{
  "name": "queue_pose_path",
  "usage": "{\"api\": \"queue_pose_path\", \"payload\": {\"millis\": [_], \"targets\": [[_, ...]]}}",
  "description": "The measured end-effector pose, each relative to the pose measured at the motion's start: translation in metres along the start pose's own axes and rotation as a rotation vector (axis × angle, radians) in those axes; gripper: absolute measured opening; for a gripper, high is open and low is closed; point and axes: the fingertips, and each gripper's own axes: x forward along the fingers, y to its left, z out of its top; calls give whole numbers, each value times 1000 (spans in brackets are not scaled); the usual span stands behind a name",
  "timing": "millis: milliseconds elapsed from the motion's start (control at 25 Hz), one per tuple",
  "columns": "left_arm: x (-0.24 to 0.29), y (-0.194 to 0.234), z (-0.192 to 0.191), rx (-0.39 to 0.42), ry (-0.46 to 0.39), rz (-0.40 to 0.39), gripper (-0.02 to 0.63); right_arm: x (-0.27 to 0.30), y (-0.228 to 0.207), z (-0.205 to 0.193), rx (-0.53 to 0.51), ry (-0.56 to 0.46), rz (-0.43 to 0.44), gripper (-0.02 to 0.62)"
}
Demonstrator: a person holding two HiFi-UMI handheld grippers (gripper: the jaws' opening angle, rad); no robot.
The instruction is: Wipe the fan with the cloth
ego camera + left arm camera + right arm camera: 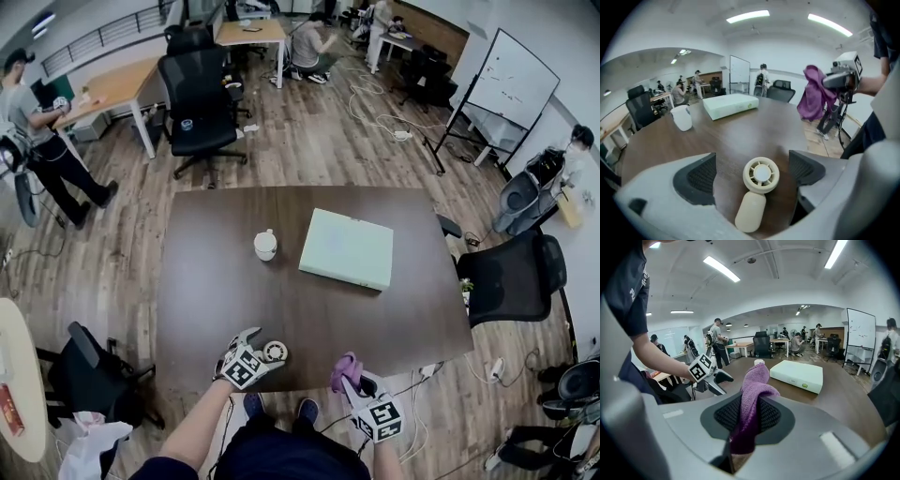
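A small cream hand-held fan (275, 352) lies flat on the dark table (225, 291) near its front edge. In the left gripper view the fan (761, 174) shows its round grille facing up and its handle towards me. My left gripper (256, 344) hovers over it, open, with the pads (700, 176) wide apart on either side and not touching it. My right gripper (351, 377) stays off the table's front edge, shut on a purple cloth (343, 367). The cloth (754, 389) stands up in a fold from between the jaws. The same cloth (814, 93) hangs at the right of the left gripper view.
A white cup (265, 245) and a flat pale green box (347, 247) sit at mid-table. A black office chair (516, 277) stands at the table's right side, another (197, 103) beyond its far edge. Several people are at desks and standing about the room.
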Motion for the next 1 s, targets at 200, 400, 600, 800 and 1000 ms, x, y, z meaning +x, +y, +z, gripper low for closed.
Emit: {"api": "queue_pose_path", "payload": {"millis": [200, 400, 600, 800, 1000], "targets": [[-50, 7, 16, -120, -160, 103, 486, 25, -9, -8, -45, 35, 24, 75], [-84, 2, 12, -184, -210, 172, 485, 43, -10, -14, -101, 75, 56, 75], [-107, -3, 7, -238, -247, 243, 448, 56, -14, -24, -118, 104, 72, 75], [-123, -7, 13, -273, -305, 302, 405, 64, -19, -38, -131, 135, 84, 75], [-135, -4, 13, -299, -358, 362, 314, 73, -25, -40, -122, 142, 87, 75]]}}
